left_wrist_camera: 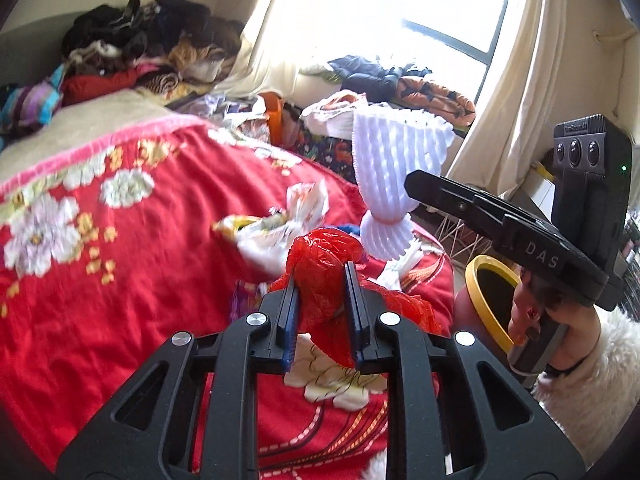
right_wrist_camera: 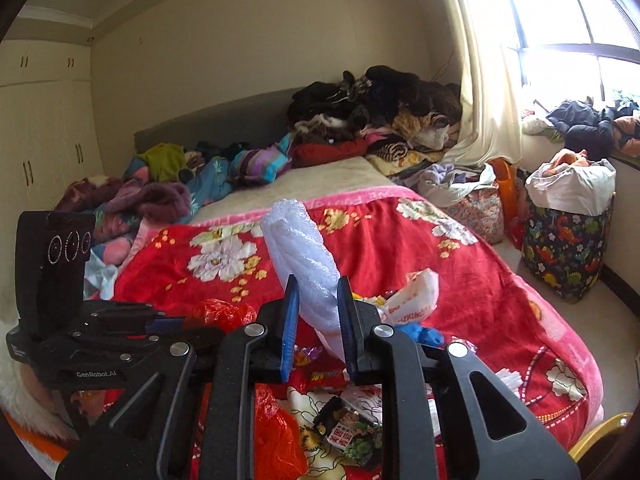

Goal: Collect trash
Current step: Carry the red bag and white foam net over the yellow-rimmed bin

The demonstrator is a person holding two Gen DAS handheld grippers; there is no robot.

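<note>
Now my left gripper [left_wrist_camera: 322,300] pinches the red plastic bag [left_wrist_camera: 324,264], and my right gripper [right_wrist_camera: 316,312] clamps the white foam netting [right_wrist_camera: 304,256] above the bedspread [right_wrist_camera: 400,248].

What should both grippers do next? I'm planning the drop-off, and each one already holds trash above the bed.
Probably carry both over to the yellow-rimmed bin beside the bed and release. The left gripper is shut on the red plastic bag, and the right gripper is shut on the white foam net, both lifted off the red blanket.
</note>
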